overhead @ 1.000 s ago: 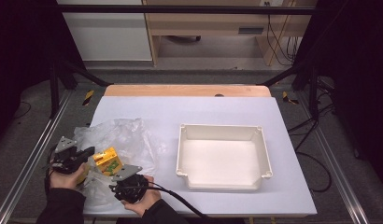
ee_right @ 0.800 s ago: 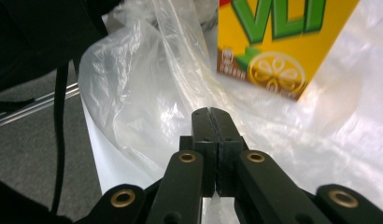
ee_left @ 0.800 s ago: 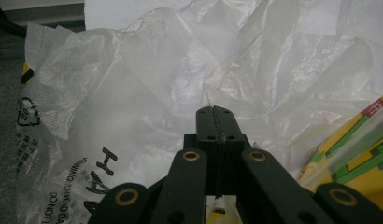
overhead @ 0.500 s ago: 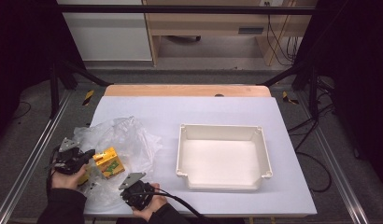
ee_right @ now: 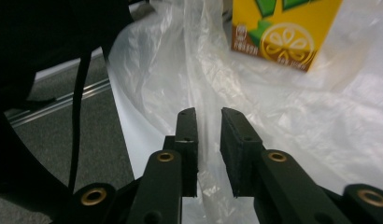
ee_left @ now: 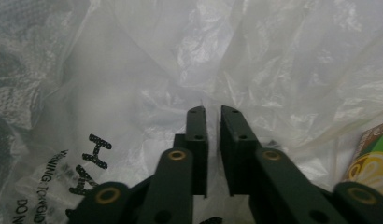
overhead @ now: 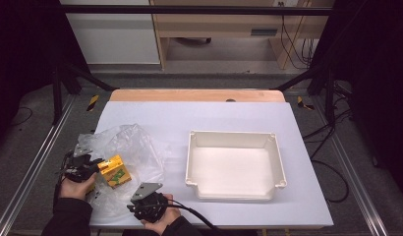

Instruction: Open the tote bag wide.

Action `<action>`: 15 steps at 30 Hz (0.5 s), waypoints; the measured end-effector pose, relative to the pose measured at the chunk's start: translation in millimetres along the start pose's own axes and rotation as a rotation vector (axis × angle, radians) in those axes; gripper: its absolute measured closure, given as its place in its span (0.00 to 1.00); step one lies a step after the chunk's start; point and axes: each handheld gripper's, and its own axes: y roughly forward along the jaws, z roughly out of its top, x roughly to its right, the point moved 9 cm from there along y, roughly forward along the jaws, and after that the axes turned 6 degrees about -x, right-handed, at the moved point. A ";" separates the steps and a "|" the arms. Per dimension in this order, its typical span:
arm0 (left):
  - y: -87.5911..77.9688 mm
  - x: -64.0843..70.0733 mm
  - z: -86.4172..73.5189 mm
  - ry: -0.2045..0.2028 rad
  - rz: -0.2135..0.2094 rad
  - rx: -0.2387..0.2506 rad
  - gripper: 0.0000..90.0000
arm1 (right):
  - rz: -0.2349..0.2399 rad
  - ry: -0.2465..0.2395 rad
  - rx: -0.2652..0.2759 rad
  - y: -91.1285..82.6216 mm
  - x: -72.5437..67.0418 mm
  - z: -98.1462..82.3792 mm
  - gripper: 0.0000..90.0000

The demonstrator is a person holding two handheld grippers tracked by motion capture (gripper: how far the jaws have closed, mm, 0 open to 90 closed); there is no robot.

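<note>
Where overhead shows tray (overhead: pixel 275 183), right tool (ee_right: pixel 209 113) straddles bag (ee_right: pixel 273 116)

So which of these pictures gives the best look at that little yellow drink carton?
The right gripper view: the yellow carton stands close, its printed lemon emblem sharp, on the clear plastic bag. The high view shows the carton whole but tiny, on the bag beside the left gripper. The left gripper view catches a corner at its right edge.

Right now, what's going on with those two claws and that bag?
Left gripper and right gripper slightly open at clear plastic bag. Yellow carton inside. White tray empty.
</note>
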 end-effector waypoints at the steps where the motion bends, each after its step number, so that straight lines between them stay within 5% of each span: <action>1: -4.6 -2.2 1.8 -0.024 -0.008 0.018 0.76 | -0.006 0.003 0.034 -6.1 1.5 4.8 0.77; 8: -30.4 -4.3 10.5 -0.123 -0.084 0.123 0.56 | -0.008 0.026 0.119 -26.7 8.9 16.4 0.72; 15: -59.4 -1.7 15.2 -0.143 -0.101 0.190 0.49 | -0.009 0.022 0.163 -40.6 10.9 26.6 0.69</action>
